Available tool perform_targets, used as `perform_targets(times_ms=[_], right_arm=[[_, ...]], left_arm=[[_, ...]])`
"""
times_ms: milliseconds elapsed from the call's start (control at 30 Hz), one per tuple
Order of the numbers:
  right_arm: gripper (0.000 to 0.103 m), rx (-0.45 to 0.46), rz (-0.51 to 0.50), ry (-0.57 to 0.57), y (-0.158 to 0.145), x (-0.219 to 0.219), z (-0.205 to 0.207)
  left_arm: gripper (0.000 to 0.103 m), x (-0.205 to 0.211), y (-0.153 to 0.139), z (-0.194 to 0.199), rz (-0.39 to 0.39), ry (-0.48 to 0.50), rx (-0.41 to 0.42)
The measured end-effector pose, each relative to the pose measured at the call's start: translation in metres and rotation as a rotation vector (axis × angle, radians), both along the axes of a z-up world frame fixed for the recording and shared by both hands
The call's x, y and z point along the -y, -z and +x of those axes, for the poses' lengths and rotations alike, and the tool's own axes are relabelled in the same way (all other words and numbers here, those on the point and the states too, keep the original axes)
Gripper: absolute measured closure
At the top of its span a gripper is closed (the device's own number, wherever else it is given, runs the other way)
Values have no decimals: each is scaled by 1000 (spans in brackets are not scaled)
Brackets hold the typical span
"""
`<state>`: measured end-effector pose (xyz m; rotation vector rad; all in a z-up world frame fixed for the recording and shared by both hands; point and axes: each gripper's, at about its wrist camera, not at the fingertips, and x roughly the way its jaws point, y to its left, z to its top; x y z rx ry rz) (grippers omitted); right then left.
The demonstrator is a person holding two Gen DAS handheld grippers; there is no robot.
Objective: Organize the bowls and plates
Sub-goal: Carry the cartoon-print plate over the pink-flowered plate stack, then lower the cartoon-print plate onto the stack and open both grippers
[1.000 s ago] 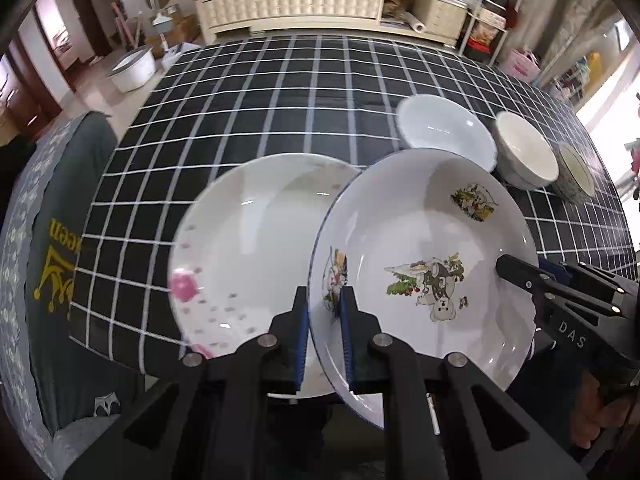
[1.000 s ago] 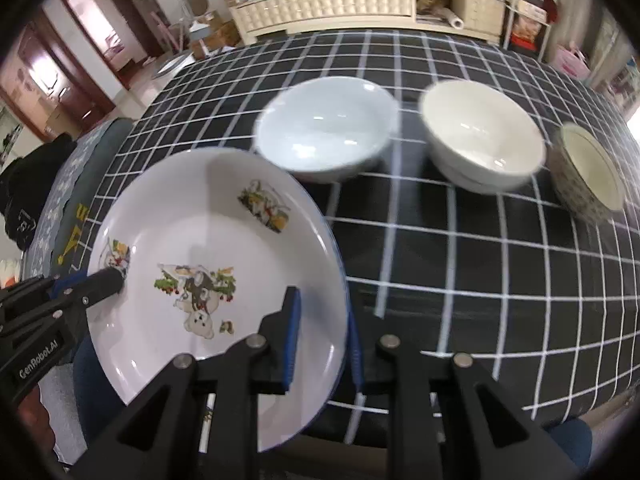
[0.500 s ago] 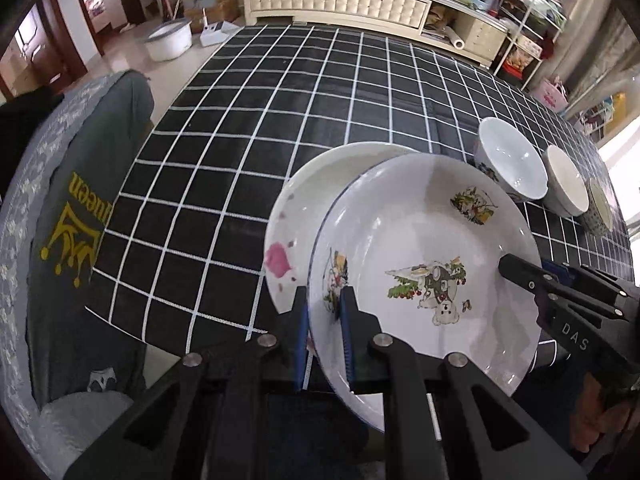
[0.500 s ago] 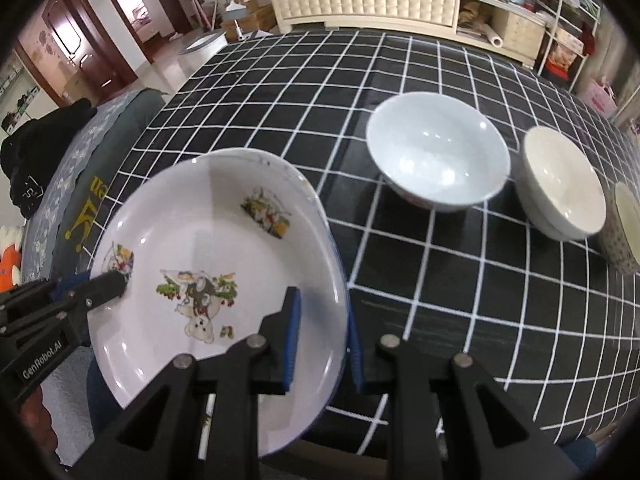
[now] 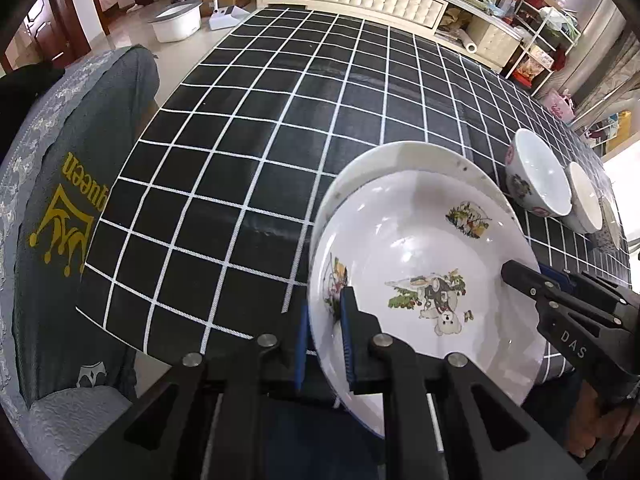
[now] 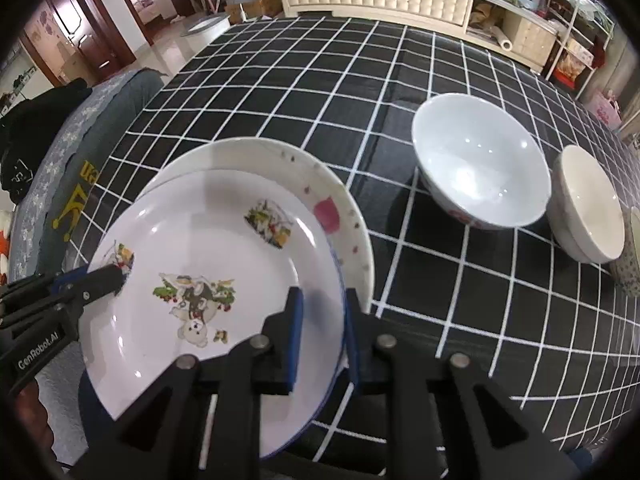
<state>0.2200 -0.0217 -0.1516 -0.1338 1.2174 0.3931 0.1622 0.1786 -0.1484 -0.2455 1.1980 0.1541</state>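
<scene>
A glossy white round plate (image 5: 420,264) with a thin blue rim and printed cartoon pictures, a bear among berries at its middle, is held between the two tongs over the near edge of the table (image 5: 280,120). The left gripper (image 5: 325,336) pinches its rim narrowly between ribbed blue pads, and the right gripper (image 6: 322,328) clamps the opposite rim the same way. The plate sits above, largely covering, a second white plate (image 6: 344,216) speckled with pink petals and one pink flower; whether they touch cannot be told. The table wears a black cloth with a white grid. To the right stand a pale glazed bowl (image 6: 480,168) with red marks outside, then a cream bowl (image 6: 588,204). The tongs are matte black, lettered "DAS" and "GenRobot.AI". A grey chair cover (image 5: 60,184) reads "queen" in gold.
</scene>
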Motion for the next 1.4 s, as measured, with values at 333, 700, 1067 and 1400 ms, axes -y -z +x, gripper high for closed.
perform_targets(times_ms=[333, 700, 1067, 1400], right_arm=[[80, 15, -3, 10, 4, -4, 10], [79, 12, 38, 19, 1, 3, 9], [55, 84, 2, -62, -14, 4, -10], [24, 125, 92, -38, -57, 34, -27]], left_arm=[[89, -5, 6, 15, 6, 4, 2], [88, -4, 2, 9, 14, -30, -1], [64, 11, -29, -9, 45, -26, 71], [56, 46, -72, -18, 61, 21, 166]])
